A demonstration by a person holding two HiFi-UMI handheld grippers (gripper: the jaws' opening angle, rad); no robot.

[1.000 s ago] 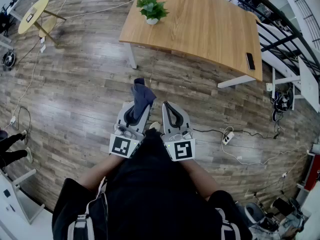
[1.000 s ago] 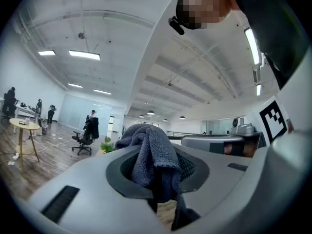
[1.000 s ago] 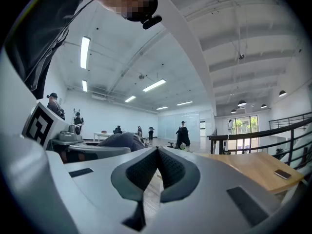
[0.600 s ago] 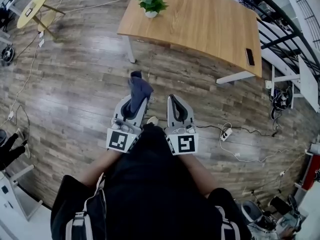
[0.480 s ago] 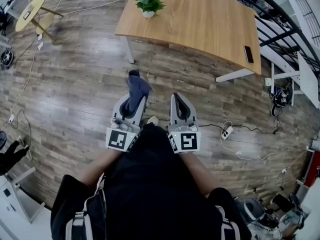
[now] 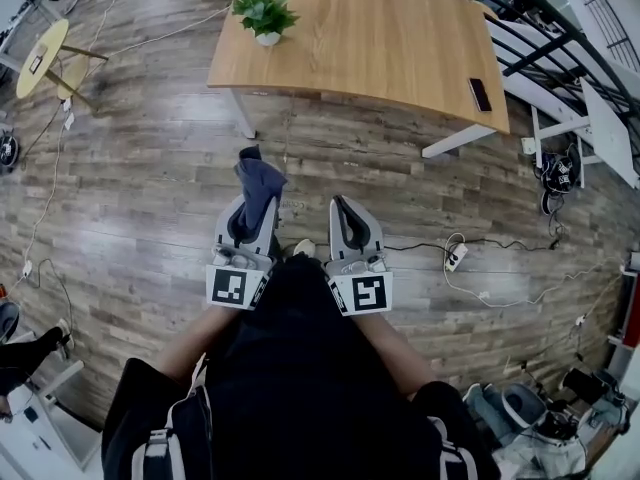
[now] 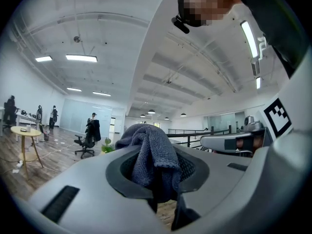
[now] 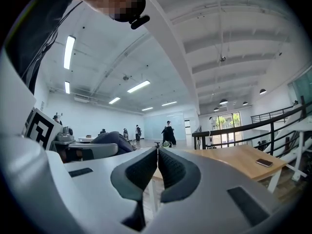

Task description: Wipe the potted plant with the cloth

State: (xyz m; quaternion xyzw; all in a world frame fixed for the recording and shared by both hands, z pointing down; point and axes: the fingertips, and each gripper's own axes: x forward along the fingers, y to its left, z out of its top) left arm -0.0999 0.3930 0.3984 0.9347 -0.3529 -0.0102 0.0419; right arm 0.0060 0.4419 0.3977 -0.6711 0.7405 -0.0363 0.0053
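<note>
A small green potted plant [image 6: 263,15] in a white pot stands near the left end of the wooden table [image 6: 380,38]; it shows far off as the potted plant [image 7: 107,146] in the left gripper view. My left gripper [image 6: 252,200] is shut on a dark blue cloth [image 6: 257,180], which bunches up over its jaws as the cloth [image 7: 148,155]. My right gripper [image 6: 340,206] is shut with nothing in it, its pads meeting, seen also as the right gripper [image 8: 157,152]. Both grippers are held level in front of the person's body, well short of the table.
A phone [image 6: 479,94] lies at the table's right end. A power strip [image 6: 454,254] and cables trail over the wooden floor on the right. A small round yellow table [image 6: 42,53] stands at the far left. Black railings [image 6: 540,38] run behind the table.
The view has shifted: the table and plant sit further left and higher. Both grippers have stayed side by side before the body, the right one closing in slightly. The cloth stays gripped.
</note>
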